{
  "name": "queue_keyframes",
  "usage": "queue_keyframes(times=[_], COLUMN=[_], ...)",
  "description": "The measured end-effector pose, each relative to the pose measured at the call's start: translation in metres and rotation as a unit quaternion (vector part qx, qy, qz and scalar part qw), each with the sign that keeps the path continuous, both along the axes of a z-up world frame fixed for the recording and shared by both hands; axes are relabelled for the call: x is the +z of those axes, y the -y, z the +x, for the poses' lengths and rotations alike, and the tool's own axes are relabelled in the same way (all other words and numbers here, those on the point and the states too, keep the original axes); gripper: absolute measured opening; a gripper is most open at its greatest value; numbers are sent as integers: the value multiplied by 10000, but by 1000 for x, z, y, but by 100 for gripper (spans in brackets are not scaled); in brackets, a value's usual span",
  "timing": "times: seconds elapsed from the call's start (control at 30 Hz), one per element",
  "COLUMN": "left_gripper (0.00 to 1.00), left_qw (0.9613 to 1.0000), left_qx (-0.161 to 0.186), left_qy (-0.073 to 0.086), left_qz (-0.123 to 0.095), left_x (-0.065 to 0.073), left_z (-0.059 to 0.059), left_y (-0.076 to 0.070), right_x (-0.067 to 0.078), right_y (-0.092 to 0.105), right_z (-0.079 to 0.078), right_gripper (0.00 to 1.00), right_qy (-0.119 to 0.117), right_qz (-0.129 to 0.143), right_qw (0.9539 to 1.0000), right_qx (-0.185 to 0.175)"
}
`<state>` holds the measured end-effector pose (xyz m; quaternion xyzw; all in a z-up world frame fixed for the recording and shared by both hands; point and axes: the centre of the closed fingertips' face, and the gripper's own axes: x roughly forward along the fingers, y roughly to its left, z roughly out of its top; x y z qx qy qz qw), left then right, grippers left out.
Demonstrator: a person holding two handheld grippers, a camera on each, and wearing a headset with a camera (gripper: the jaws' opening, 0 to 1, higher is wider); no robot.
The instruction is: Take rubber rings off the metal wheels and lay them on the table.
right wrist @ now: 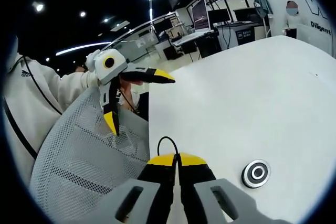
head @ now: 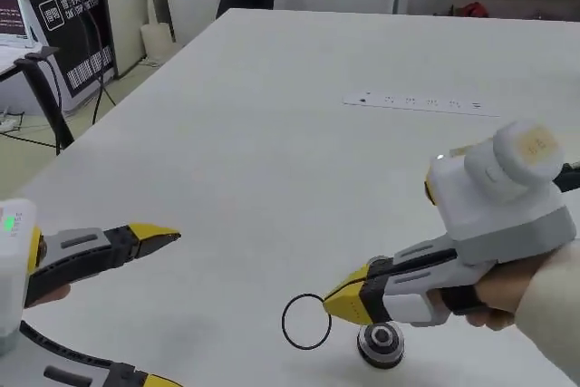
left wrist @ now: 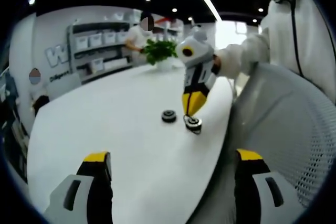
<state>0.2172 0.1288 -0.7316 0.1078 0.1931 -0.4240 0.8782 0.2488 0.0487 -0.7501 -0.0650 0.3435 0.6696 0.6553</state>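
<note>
Our right claw [right wrist: 177, 157] is clamped shut on the thin black rubber ring [head: 306, 321] on the white table [head: 272, 133], beside a round metal wheel [head: 381, 343]; our left claw [left wrist: 173, 157] gapes wide, empty

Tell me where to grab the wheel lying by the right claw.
Grip the wheel by its rim, across its width, coming down from above. It lies flat on the table, hub up, so the round edge gives two opposing sides. The left claw is open and free.
</note>
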Motion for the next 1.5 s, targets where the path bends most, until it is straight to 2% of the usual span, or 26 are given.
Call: queue_keyframes(times=[0.47,0.73,1.07,1.27,1.5], left_gripper=[99,98,98,98,98], left_qw=[9999,9998,9996,9992,9991], left_qx=[52,39,-19,-18,-60], left_qy=[-80,-188,-291,-386,-406], left_qz=[-44,-35,-68,-79,-81], left_x=[-5,-14,-24,-30,-30], left_z=[-1,0,1,1,1], left_y=[2,3,5,5,7], right_x=[-24,-34,-45,-50,-53], right_y=[-11,-13,-14,-13,-12], right_z=[0,0,5,5,6], right_gripper=[0,0,0,0,1], right_qy=[-45,-46,35,1,43], right_qz=[-238,-357,-472,-515,-547], right_qw=[9997,9993,9988,9985,9983], right_qx=[-17,-26,-155,-186,-202])
